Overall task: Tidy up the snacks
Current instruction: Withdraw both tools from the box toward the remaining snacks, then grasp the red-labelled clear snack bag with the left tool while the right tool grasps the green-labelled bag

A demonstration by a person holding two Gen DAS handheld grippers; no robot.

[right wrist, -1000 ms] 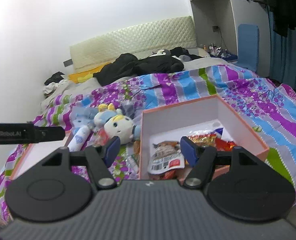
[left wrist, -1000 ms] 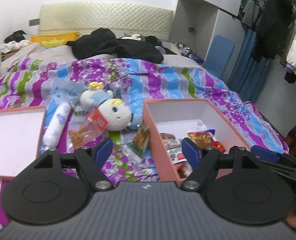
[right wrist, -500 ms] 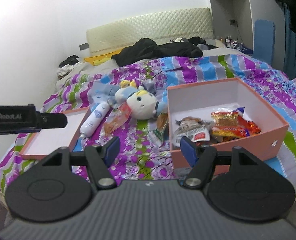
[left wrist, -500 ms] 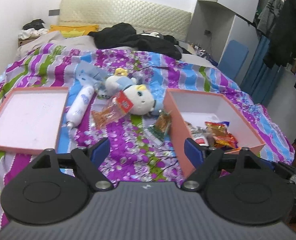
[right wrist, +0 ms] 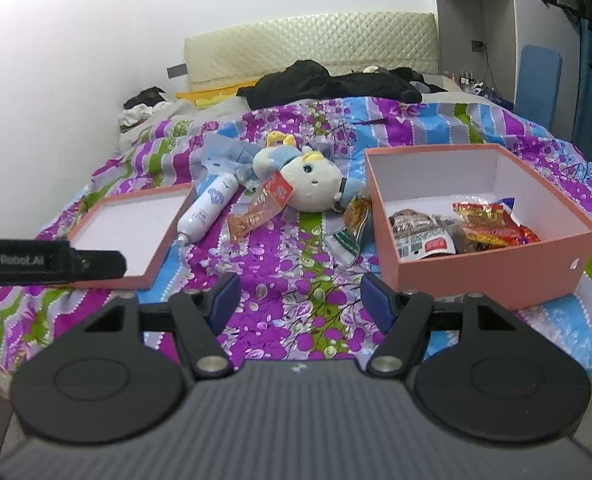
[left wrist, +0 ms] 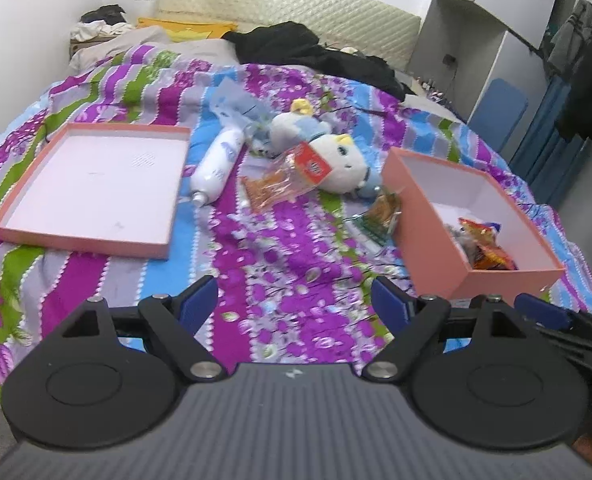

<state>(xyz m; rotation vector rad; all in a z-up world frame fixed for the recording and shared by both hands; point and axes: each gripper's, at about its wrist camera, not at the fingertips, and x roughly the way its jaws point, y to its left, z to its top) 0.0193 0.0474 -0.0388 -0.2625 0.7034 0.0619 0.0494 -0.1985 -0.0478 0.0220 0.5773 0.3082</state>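
Note:
A pink box sits on the bed at right with several snack packets inside. Its lid lies open side up at left. Between them lie a clear orange snack bag and a small green-edged snack packet against the box's left wall. My left gripper is open and empty, above the blanket's near edge. My right gripper is open and empty, near the box's front left corner.
A white plush doll and a white bottle lie among the snacks. Black clothes are piled near the headboard. The left gripper's body shows at the right wrist view's left edge.
Both grippers have pulled back from the box and the left one has swung left; the box, lid and loose snacks now lie farther ahead. Nothing on the bed moved.

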